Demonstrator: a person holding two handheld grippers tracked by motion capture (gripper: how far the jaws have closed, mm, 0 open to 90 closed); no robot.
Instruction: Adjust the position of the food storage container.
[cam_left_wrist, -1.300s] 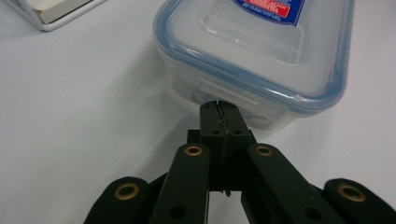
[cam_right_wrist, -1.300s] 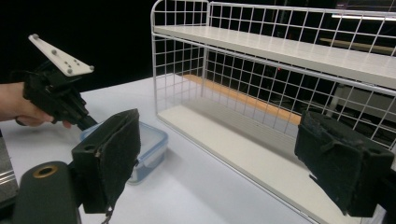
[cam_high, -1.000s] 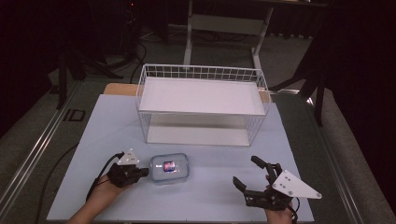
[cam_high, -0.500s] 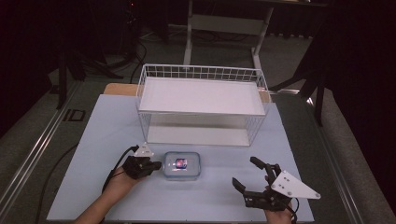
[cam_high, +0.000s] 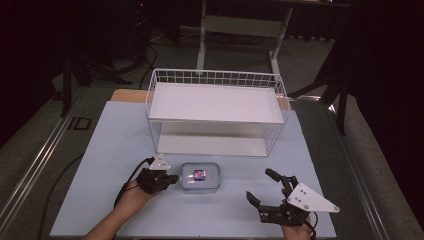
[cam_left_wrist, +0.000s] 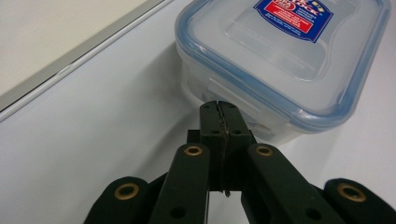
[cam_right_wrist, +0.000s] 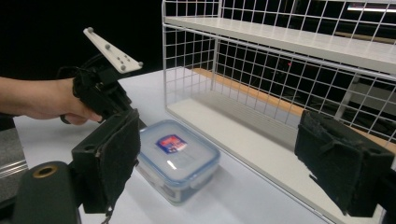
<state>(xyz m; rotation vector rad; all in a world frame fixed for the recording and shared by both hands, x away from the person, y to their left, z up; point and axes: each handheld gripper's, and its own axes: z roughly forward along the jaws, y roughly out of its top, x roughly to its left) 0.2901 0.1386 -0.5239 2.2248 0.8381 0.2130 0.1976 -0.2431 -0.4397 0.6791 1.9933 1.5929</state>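
**Left claw sits at the box's short end**

We see our left claw (cam_high: 169, 179) pressed closed, holding nothing, its tips at the latch on the near short side of the box (cam_high: 200, 176). The box lies on the tabletop (cam_high: 110, 150), just in front of the wire rack (cam_high: 215, 107), long axis running left to right. Our right claw (cam_high: 264, 187) gapes wide and empty, well apart to the box's right, so we judge the left nearer.

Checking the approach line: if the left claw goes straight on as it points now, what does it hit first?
The left claw, shut, points at the near side wall of the clear lidded container. It would meet that wall, around a lid latch, almost immediately; contact may already exist.
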